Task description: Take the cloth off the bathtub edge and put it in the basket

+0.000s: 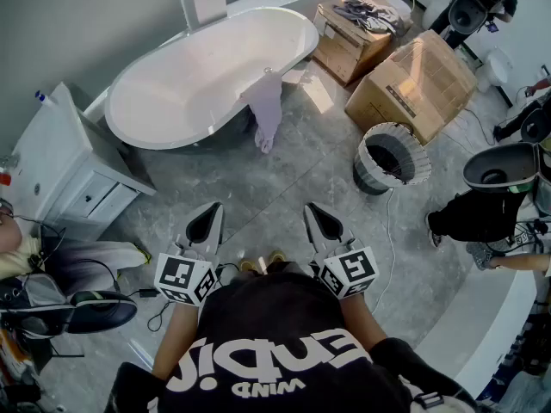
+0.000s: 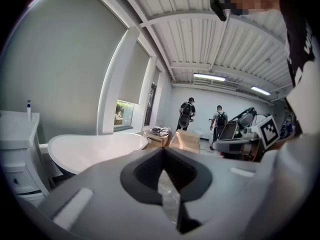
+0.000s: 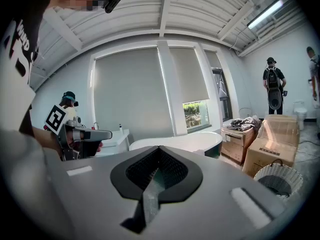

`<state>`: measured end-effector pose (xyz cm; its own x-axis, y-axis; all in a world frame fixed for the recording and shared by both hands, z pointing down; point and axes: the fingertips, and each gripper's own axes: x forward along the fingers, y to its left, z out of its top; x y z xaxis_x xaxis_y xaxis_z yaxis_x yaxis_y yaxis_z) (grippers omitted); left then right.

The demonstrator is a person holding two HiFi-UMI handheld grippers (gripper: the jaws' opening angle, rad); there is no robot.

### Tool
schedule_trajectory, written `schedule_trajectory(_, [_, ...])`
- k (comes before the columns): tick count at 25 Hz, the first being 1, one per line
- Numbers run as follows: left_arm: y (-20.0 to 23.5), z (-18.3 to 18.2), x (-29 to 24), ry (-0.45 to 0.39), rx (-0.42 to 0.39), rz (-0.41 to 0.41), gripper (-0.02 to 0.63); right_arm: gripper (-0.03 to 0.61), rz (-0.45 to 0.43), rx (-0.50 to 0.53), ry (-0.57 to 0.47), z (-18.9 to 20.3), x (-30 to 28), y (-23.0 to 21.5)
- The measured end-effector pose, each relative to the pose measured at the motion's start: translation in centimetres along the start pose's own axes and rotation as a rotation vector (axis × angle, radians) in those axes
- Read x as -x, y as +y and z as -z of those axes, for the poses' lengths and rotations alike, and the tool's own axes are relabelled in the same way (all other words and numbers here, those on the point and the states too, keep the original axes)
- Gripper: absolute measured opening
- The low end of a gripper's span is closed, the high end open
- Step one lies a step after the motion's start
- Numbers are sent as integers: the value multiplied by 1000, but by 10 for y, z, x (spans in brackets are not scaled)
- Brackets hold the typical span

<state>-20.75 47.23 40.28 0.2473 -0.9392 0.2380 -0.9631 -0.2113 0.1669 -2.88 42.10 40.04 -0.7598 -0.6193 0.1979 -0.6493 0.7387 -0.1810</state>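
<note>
Grey marbled floor (image 1: 284, 188) fills the head view. The left gripper (image 1: 205, 224) and right gripper (image 1: 324, 223) sit side by side, each with its jaws pressed together on nothing. Straight ahead of them, across open floor, the cloth (image 1: 265, 110) hangs over the near rim of the tub (image 1: 164, 101). Ahead and right of the right gripper stands the basket (image 1: 392, 157), well apart from the cloth, with boxes (image 1: 422, 80) just beyond it. A cabinet (image 1: 60, 162) stands ahead and left of the left gripper.

From the left gripper view, its jaws meet, empty. The tub lies ahead-left, the boxes straight ahead, and two people (image 2: 187, 115) stand by the far wall.

From the right gripper view, its jaws are closed and empty. The basket sits low to the right before the boxes, with the tub ahead.
</note>
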Motion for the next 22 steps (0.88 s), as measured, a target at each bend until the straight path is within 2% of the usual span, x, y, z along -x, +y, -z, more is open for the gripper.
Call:
schedule_trajectory(11, [12,10,12,14,-4,47,-3,9,14,4,-37,2,-4,25])
schedule_trajectory(18, [19,29,18,43,11,85,-3,9,82,13,-53,8,9,32])
schedule_trajectory(22, [26,25,14,25,3,104,-3,9,120,8,-54,9,9,31])
